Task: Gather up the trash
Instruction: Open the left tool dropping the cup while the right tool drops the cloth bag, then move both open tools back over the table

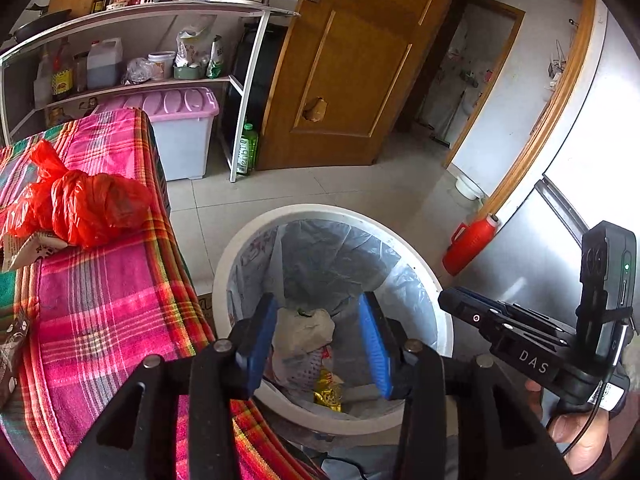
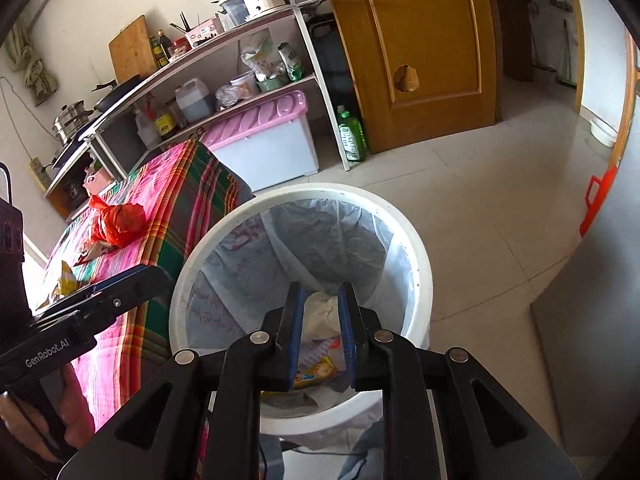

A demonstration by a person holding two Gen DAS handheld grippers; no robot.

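black left gripper (image 2: pixel 120 284) reads "GenRobot.AI"

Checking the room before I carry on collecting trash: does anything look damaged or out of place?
Yes. The wooden door has a ragged hole broken through its lower panel. A knotted red plastic bag also sits on the plaid cloth rather than in the lined bin.

Pale tiled floor (image 2: pixel 500 208), a brown wooden door (image 2: pixel 420 52), white shelving (image 1: pixel 132 80) along a plain wall, daylight.
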